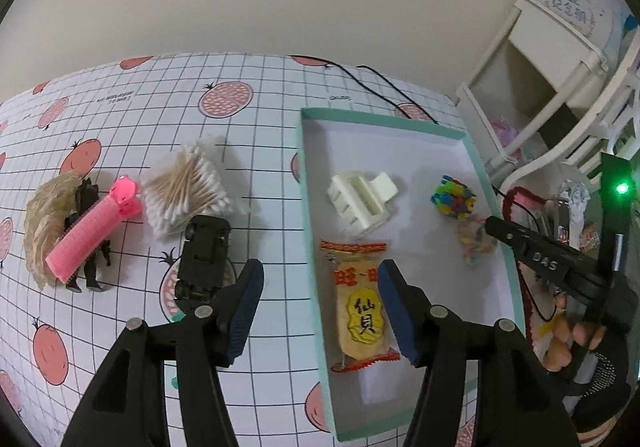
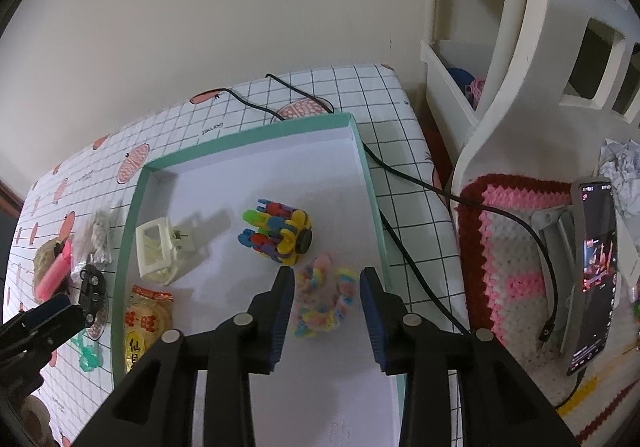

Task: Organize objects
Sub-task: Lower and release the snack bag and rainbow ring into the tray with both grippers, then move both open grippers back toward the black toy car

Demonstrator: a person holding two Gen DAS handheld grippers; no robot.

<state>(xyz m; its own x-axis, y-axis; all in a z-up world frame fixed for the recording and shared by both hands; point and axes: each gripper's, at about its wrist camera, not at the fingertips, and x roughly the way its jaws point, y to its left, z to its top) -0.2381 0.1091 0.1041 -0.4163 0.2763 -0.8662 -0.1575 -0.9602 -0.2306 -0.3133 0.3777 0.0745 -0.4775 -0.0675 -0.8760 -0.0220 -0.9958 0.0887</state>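
- Left tool (image 1: pixel 320 299): released, nothing between the pads. It hangs over the box's (image 1: pixel 316 231) left wall, cracker pack (image 1: pixel 358 303) lying flat inside just below.
- Right tool (image 2: pixel 326 301): jaws apart, straddling the scrunchie (image 2: pixel 322 301) on the box floor. Pads look clear of it, so not gripping.
- In the box: hair claw (image 1: pixel 360 203) at 11 o'clock, block toy (image 2: pixel 280 233) at 12 from the scrunchie.
- On the counter (image 1: pixel 256 367), at 9 o'clock of the box: swabs (image 1: pixel 188 187), toy car (image 1: pixel 202 259), pink roller (image 1: pixel 94 227) on a beige and black heap.
- Risks:
  - left tool may clip the box wall and shift the box on its way to the car
  - swabs look loose and may scatter if pinched
  - roller may drag the heap
  - right tool may lift the scrunchie back out if it clenches.
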